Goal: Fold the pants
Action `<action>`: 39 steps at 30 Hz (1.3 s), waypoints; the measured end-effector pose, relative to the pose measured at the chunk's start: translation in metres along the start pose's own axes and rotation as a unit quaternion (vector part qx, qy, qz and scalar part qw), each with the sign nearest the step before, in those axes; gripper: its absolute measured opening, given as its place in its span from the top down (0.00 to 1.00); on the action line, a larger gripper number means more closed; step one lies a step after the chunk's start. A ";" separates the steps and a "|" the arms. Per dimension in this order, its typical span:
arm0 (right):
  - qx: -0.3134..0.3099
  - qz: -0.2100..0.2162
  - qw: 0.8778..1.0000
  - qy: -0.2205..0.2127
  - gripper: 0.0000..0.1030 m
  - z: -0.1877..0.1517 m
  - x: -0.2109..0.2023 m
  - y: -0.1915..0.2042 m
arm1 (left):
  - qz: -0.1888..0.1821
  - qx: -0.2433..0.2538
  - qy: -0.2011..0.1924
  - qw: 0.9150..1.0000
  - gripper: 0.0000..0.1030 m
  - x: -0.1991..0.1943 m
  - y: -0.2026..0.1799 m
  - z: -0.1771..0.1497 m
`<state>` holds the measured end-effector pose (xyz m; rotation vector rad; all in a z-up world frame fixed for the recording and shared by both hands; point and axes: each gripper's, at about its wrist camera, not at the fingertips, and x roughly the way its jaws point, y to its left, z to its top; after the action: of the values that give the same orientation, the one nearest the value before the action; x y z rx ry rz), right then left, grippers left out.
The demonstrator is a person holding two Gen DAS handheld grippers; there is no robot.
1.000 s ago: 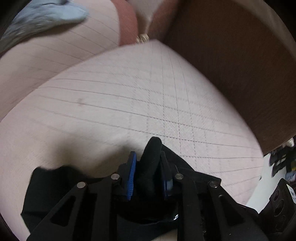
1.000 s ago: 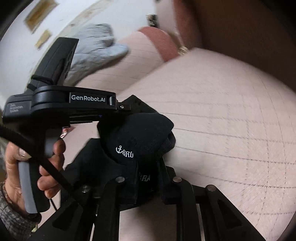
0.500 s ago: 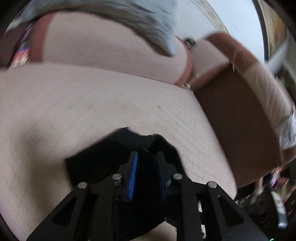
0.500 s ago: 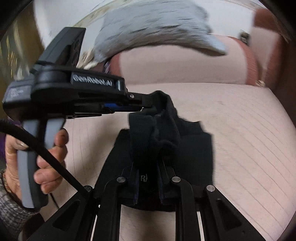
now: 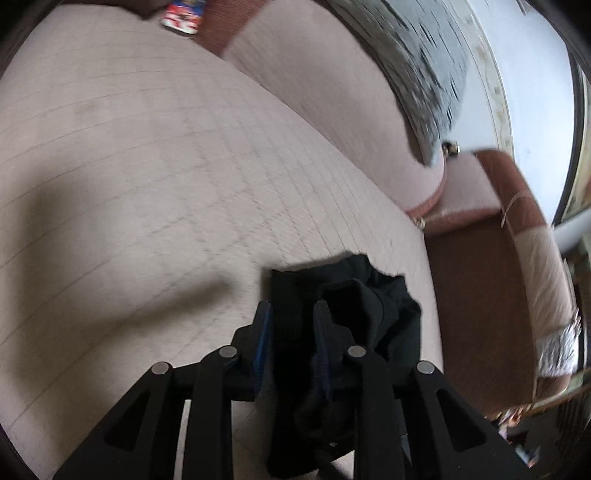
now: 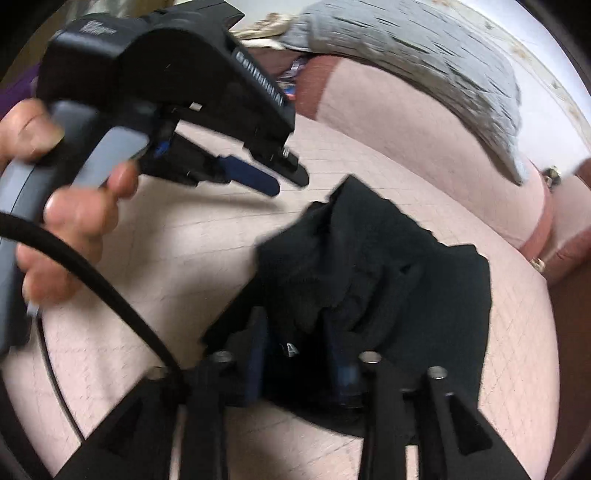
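Observation:
The black pants point(image 6: 388, 266) lie bunched on the pink quilted sofa seat point(image 6: 192, 258). My right gripper point(image 6: 295, 332) has its fingers on either side of a fold of the fabric; blur hides whether they pinch it. My left gripper point(image 5: 291, 314) looks down on the pants point(image 5: 369, 306), with black cloth between its slightly parted fingers. In the right wrist view the left gripper point(image 6: 284, 181) hangs above and left of the pants, apart from them, fingers parted and empty.
A grey blanket point(image 6: 424, 55) lies on the sofa backrest point(image 5: 332, 92). A brown armrest point(image 5: 480, 295) borders the seat on the right. A colourful packet point(image 5: 183, 16) sits at the seat's far edge. A black cable point(image 6: 92, 273) runs from the left handle.
My left gripper has let go of the pants and lifted off to the left. The pants have dropped onto the seat. Both cameras have swung around.

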<state>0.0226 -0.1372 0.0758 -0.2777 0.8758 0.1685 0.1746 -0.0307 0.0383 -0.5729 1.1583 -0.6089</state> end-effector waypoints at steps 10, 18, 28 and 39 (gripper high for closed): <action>0.096 0.049 0.993 -0.040 0.53 0.002 -0.078 -0.064 | 0.076 0.067 -0.049 0.994 0.68 -0.038 -0.029 -0.053; 0.212 -0.022 0.977 -0.003 0.34 0.028 -0.025 -0.111 | 0.140 0.111 0.008 0.984 0.68 0.004 -0.023 -0.076; 0.194 -0.011 0.976 0.097 0.25 0.069 0.085 -0.092 | 0.127 0.101 0.022 0.987 0.66 0.008 -0.011 -0.076; 0.233 -0.016 0.972 -0.018 0.24 0.050 -0.033 -0.124 | 0.133 0.103 -0.001 0.986 0.59 -0.018 -0.010 -0.081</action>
<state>0.0704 -0.2413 0.1529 0.1488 0.8477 -0.0650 0.0915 -0.0335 0.0328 -0.2366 1.1297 -0.4899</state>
